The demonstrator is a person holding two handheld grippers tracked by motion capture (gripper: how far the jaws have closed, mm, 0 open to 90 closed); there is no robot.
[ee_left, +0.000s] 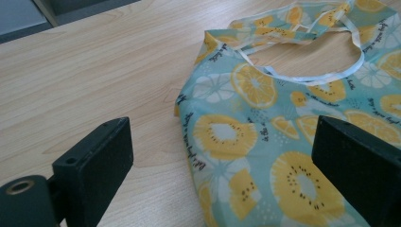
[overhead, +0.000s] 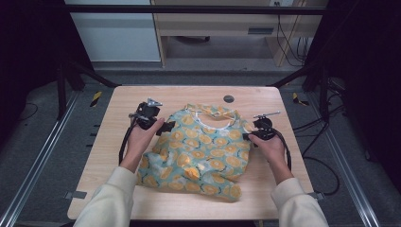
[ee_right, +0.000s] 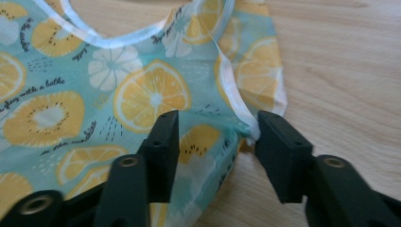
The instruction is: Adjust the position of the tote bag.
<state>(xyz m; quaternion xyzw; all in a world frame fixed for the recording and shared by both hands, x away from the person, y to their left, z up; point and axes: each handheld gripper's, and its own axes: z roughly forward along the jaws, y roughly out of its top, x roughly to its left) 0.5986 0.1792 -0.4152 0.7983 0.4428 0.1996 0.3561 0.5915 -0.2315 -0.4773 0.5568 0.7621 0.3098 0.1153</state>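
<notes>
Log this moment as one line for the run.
bag: flat on table | left gripper: open over bag edge | right gripper: jaws around bag's side edge

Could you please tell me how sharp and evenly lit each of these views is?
High view: table lit, surroundings dark, fruit-print bag fairly sharp. Left gripper view: bag sharp, near jaws slightly soft. Right gripper view: soft all over, bag edge between the jaws blurred.

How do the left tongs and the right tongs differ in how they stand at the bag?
The left tongs stand wide open over the bag's edge, one jaw over bare table, the other over the cloth. The right tongs stand narrower, their jaws straddling the bag's white-trimmed edge; a firm pinch cannot be confirmed. In the high view the left tongs and right tongs sit at opposite sides. Both have black jaws, each in a hand.
</notes>
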